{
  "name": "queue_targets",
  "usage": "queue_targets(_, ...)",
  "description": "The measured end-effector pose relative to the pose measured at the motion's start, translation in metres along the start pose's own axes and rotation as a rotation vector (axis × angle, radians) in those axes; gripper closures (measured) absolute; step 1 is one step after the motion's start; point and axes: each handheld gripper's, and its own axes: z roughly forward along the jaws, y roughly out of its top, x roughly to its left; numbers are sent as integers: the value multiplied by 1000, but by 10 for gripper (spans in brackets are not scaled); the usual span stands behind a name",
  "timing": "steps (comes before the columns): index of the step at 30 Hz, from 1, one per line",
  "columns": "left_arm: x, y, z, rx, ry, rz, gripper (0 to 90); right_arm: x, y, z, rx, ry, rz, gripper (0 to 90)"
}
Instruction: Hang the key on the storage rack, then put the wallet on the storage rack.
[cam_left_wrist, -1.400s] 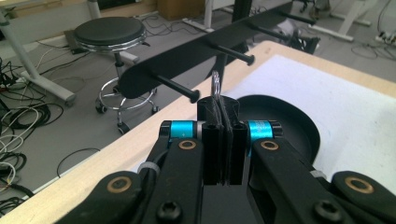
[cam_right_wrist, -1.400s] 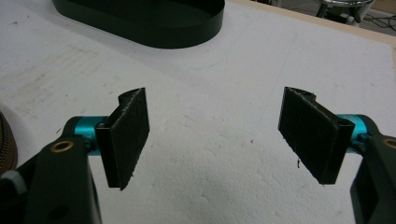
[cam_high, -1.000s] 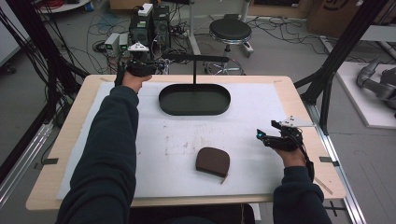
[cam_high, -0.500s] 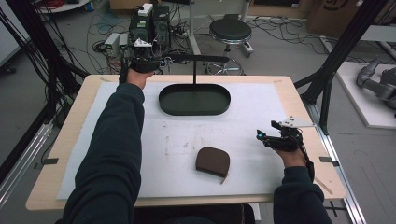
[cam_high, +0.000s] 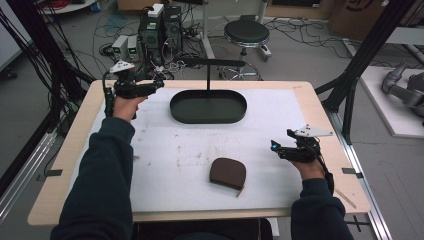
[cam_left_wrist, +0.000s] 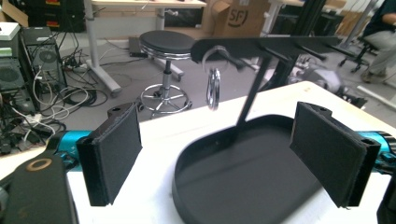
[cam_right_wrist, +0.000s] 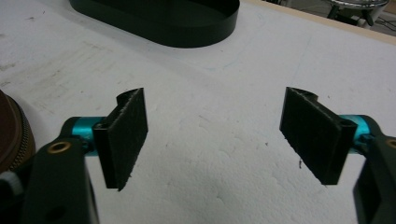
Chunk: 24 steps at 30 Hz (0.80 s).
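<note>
Beside the black stand (cam_high: 208, 102), the left gripper (cam_high: 159, 83) has just spread its jaws, empty; a key ring (cam_left_wrist: 214, 88) hangs from the stand's arm and could be knocked off. The right gripper (cam_high: 276, 148) idles open near a brown pouch (cam_high: 228, 173) on the white table (cam_high: 165, 150); cables litter the floor (cam_high: 300, 50).

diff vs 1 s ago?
The left claw has just been opening and has backed away to the left from the end of the rack's top bar; the metal ring hangs from the bar, apart from the jaws. The right claw, brown pouch and black oval tray stayed put.
</note>
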Motion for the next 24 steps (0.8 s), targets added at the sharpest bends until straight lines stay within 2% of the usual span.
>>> queue_targets(5,-2,-24,-25,-12,-20,6,164,4,2,6,18,19,-22,212)
queue_targets(10,-10,-41,-46,-33,-22,59,165,10,5,9,22,30,-35,210)
queue_targets(13,-17,-54,-57,-26,-29,69,163,13,6,9,21,41,-47,210)
queue_targets(19,-20,-77,-69,-4,-23,71,163,19,6,10,26,67,-74,210)
queue_targets(24,-22,-95,-78,18,-56,80,163,23,8,7,13,89,-83,211)
